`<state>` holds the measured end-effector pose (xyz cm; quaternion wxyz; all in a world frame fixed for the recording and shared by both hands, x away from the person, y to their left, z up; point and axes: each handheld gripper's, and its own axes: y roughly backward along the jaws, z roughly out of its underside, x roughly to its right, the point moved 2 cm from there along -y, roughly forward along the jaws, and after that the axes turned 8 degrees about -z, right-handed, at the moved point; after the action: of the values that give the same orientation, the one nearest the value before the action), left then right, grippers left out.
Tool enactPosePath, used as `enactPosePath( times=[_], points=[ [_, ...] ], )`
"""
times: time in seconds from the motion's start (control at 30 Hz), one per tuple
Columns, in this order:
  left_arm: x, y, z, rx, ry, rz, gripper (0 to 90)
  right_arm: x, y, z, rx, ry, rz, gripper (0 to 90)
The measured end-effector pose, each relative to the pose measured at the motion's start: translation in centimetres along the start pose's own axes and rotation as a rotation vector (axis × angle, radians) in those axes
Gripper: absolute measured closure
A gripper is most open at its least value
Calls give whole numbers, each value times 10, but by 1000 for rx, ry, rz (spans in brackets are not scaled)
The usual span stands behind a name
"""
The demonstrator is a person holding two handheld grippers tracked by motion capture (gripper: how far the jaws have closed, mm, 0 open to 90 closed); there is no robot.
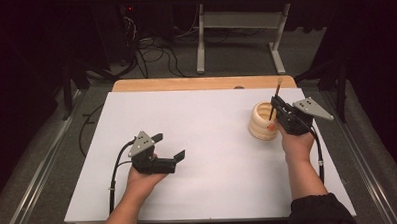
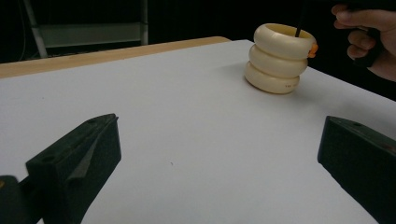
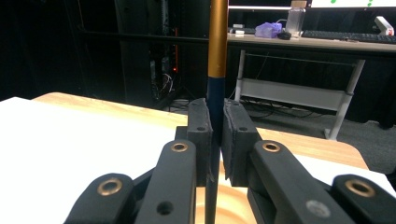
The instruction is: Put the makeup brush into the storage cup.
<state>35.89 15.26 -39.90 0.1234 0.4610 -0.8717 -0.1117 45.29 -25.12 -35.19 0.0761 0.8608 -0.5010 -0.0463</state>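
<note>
Holding the thin brush (image 3: 217, 51) upright in the shut right claw (image 1: 275, 109), over the ribbed cream holder (image 1: 263, 121) at the bench's (image 1: 197, 142) right side, we lower it straight and release only once seated. The left claw (image 1: 168, 145) rests wide, empty, near left.

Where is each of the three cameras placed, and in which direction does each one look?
High view: above the person's side, looking forward and down on the white table; both forearms, left gripper and right gripper show.
Left gripper view: rides on the left gripper, looking across the table between its open jaws at the cream ringed holder; the right hand shows.
Right gripper view: looks along jaws clamping an upright brush.
Shared: holder and brush appear in the high view and both gripper views.
</note>
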Motion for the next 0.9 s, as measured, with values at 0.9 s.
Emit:
enactPosePath(
  times=[0.9],
  points=[
    [-1, 0, 0, 0, -1, 0, 2, 8, -6, 24, -86, -35, 10, 851]
  ],
)
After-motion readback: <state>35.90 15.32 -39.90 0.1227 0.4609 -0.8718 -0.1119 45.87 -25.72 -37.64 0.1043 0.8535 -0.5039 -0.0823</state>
